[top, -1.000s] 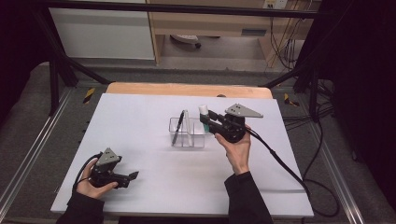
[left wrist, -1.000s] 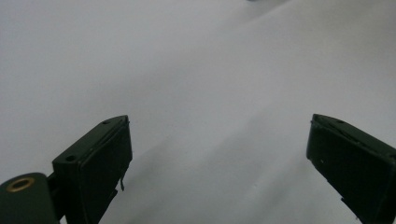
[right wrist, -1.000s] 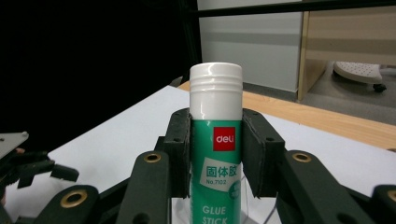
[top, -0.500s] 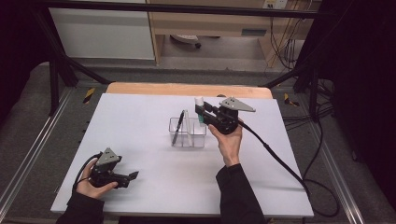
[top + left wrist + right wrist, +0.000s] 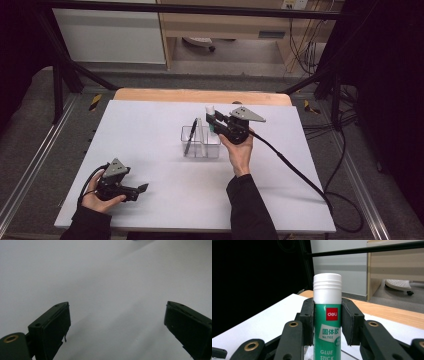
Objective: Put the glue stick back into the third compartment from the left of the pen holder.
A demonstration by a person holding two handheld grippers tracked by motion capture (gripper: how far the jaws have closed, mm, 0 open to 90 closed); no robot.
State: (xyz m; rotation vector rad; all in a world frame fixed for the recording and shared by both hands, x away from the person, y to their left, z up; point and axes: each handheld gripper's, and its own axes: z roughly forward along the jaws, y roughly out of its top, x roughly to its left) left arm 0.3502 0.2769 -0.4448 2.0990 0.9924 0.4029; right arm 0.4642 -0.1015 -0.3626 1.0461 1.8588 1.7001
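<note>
A green glue stick (image 5: 327,322) with a white cap stands upright between the jaws of my right gripper (image 5: 327,323), which is shut on it. From above, the right gripper (image 5: 216,121) holds the glue stick (image 5: 210,116) over the right part of a clear plastic organizer (image 5: 201,141) at mid table. A black pen (image 5: 189,137) leans in the organizer's left compartment. My left gripper (image 5: 141,189) rests low near the front left of the white table (image 5: 150,125), jaws open over bare surface; its fingers (image 5: 53,325) stand wide apart with nothing between them.
A wooden strip (image 5: 200,95) edges the table's far side. A black cable (image 5: 295,170) trails from the right gripper across the table's right part. Metal frame rails (image 5: 60,85) run along both sides, and a wooden cabinet (image 5: 235,22) stands beyond.
My right gripper has carried the glue stick left and down, from beside the organizer's right end to above it. The left hand has stayed put.
</note>
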